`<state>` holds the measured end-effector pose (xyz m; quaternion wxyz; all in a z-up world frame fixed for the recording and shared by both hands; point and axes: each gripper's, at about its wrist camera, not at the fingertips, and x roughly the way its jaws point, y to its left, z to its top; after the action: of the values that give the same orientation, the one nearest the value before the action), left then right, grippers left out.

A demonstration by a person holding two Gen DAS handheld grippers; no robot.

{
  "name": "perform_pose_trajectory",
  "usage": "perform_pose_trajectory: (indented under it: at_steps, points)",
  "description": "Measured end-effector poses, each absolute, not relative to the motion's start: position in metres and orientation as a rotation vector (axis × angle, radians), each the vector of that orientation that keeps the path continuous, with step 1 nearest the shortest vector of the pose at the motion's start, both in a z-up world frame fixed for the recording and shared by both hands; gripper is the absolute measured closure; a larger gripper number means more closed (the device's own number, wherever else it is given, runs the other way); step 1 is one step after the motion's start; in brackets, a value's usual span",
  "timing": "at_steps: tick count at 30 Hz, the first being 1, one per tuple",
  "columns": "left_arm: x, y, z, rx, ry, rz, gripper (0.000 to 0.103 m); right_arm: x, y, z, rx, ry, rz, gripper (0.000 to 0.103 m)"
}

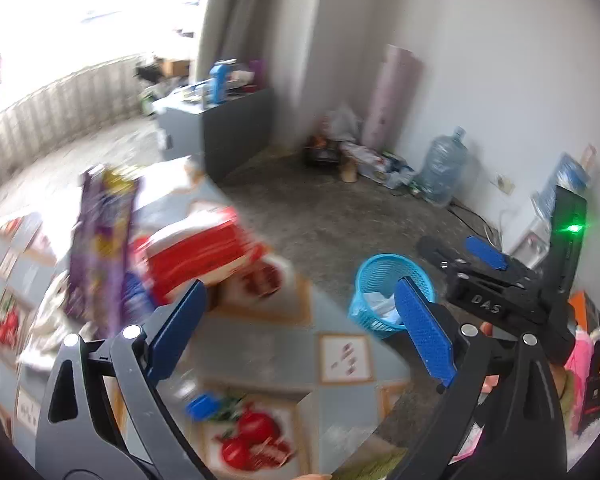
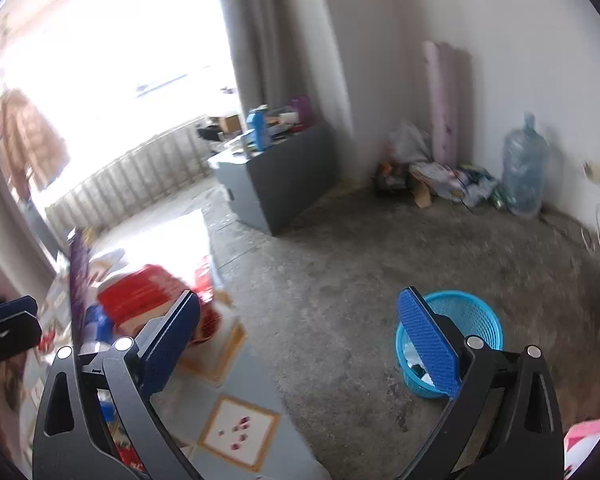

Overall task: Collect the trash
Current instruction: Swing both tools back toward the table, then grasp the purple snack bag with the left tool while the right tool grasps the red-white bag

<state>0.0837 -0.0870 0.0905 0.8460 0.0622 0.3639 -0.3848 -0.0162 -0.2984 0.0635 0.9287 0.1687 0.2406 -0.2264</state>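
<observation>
Right now both the left gripper (image 1: 304, 330) and the right gripper (image 2: 298, 344) are wide apart and hold nothing, while the purple wrapper (image 1: 100, 240) at middle left looks light, thin and crinkly, best pinched by its top edge.

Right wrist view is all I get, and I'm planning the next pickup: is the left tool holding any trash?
Observer: No. The left tool is open, with nothing between its fingers.
Operator: Any small trash near it?
Observer: A small blue item, perhaps a cap, lies on the table just below that tool.
Operator: Is the light on my tool lit?
Observer: Yes. In the left wrist view, a green light glows on the body of the right tool.
</observation>
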Motion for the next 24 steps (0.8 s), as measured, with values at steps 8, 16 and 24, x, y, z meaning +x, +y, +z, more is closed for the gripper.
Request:
perform_pose_trajectory:
  at_steps: [8, 16, 24]
  points:
    - [0.102, 0.028, 0.077, -0.08, 0.814, -0.672, 0.009, 0.006, -0.235, 0.066, 0.043, 0.534, -0.524, 0.007]
    - [0.126, 0.125, 0.052, -0.257, 0.822, -0.55, 0.009, 0.022, -0.2, 0.068, 0.053, 0.517, -0.247, 0.007]
    - [0.167, 0.164, 0.02, -0.338, 0.823, -0.47, 0.009, 0.062, -0.208, 0.072, 0.244, 0.511, -0.05, 0.007]
